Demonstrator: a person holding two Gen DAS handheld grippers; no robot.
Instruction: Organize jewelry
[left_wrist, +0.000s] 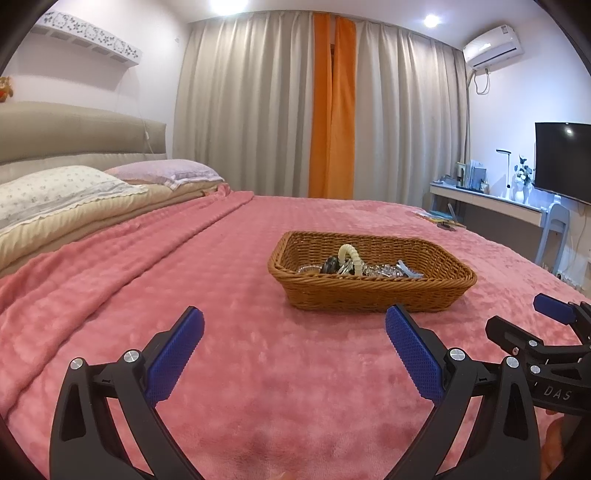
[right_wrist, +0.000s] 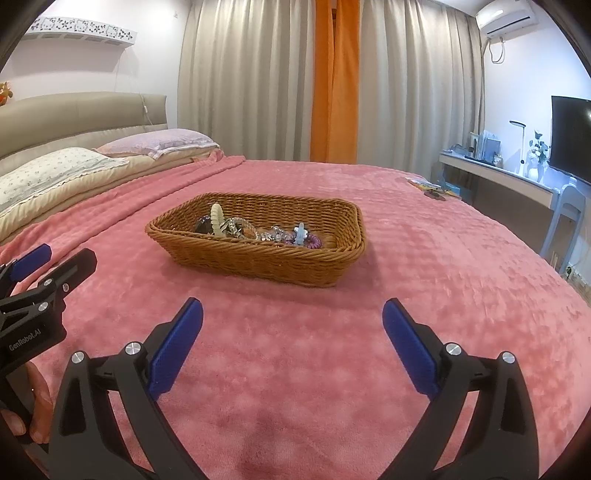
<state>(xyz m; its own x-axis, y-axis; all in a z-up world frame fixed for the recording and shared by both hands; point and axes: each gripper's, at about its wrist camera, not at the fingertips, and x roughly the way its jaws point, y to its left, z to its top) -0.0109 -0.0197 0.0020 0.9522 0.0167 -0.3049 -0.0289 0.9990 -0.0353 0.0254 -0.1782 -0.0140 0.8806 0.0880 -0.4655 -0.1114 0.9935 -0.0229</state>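
A brown wicker basket sits on the pink bedspread and also shows in the right wrist view. Inside lies a jumble of jewelry and hair things: a cream claw clip, clear crystal beads, a light blue clip and a purple coil tie. My left gripper is open and empty, just short of the basket's near side. My right gripper is open and empty, in front of the basket and to its right. Each gripper shows at the edge of the other's view.
Pink bedspread all around the basket. Pillows and a padded headboard are at the far left. Small items lie at the bed's far right edge. A desk, chair and television stand beyond it, curtains behind.
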